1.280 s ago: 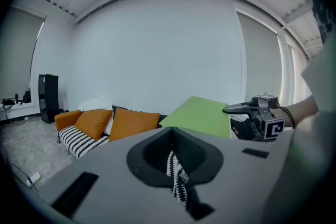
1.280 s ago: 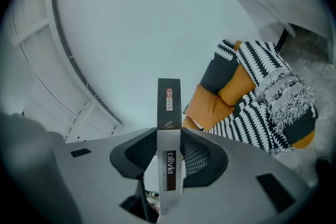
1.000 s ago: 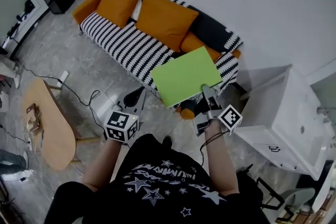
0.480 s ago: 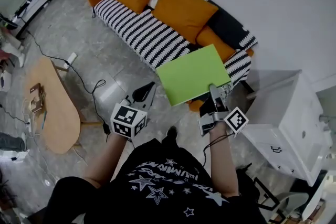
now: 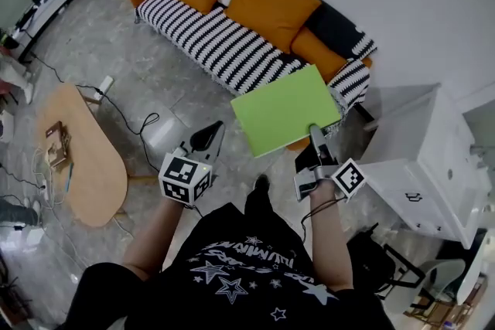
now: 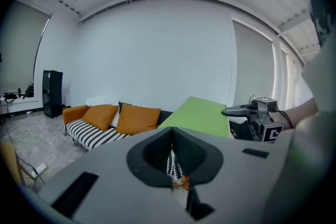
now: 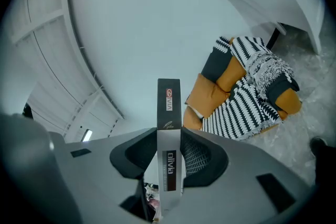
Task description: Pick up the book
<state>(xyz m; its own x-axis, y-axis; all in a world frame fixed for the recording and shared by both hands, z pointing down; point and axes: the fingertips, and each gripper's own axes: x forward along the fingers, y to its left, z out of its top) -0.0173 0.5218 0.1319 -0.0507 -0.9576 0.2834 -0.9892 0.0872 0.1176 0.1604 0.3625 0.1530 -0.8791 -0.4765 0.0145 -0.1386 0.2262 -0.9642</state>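
The book [image 5: 286, 110] has a flat bright green cover and hangs level in the air in front of the sofa. My right gripper [image 5: 315, 132] is shut on its near edge. In the right gripper view the book's spine [image 7: 169, 128] stands upright between the jaws of the right gripper [image 7: 169, 165], and both pads press on it. My left gripper [image 5: 216, 129] hovers to the left of the book, apart from it. In the left gripper view the left gripper [image 6: 171, 150] has its jaws together with nothing in them, and the green book [image 6: 202, 115] lies ahead to the right.
A black-and-white striped sofa [image 5: 220, 50] with orange cushions [image 5: 271, 4] runs along the far wall. A white cabinet [image 5: 433, 158] stands at the right. An oval wooden table [image 5: 89, 166] is at the left, with a cable [image 5: 147, 124] on the grey floor.
Both grippers and the held book have drawn back from the sofa; the book now hangs over the floor in front of it. The grip is unchanged.
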